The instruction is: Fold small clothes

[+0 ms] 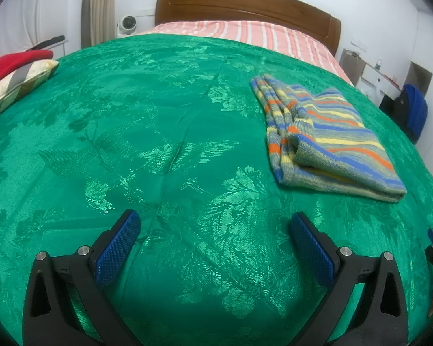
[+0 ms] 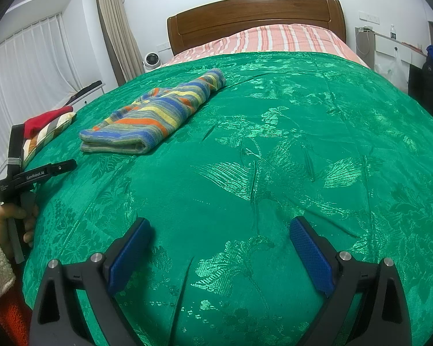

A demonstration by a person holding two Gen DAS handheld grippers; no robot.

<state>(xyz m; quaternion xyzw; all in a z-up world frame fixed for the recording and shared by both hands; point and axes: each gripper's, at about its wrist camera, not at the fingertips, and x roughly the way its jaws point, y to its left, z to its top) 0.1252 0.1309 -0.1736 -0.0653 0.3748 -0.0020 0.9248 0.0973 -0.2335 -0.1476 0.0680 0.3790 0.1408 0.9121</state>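
Both grippers hang over the near edge of the green bedspread (image 1: 158, 132), nothing in either. Left gripper (image 1: 213, 248): jaws spread wide, blue pads (image 1: 117, 255) clear of the fabric. Right gripper (image 2: 220, 255): same, jaws released and empty. Striped knit garment (image 1: 326, 138) lies folded flat on the bedspread, mid-bed, well apart from both grippers; it sits toward the right edge in the left wrist view and toward the left edge in the right wrist view. Red cloth (image 1: 11, 63) on a patterned cushion (image 1: 20, 83) sits at the bed's left edge. Left hand (image 2: 13, 222) grips its handle.
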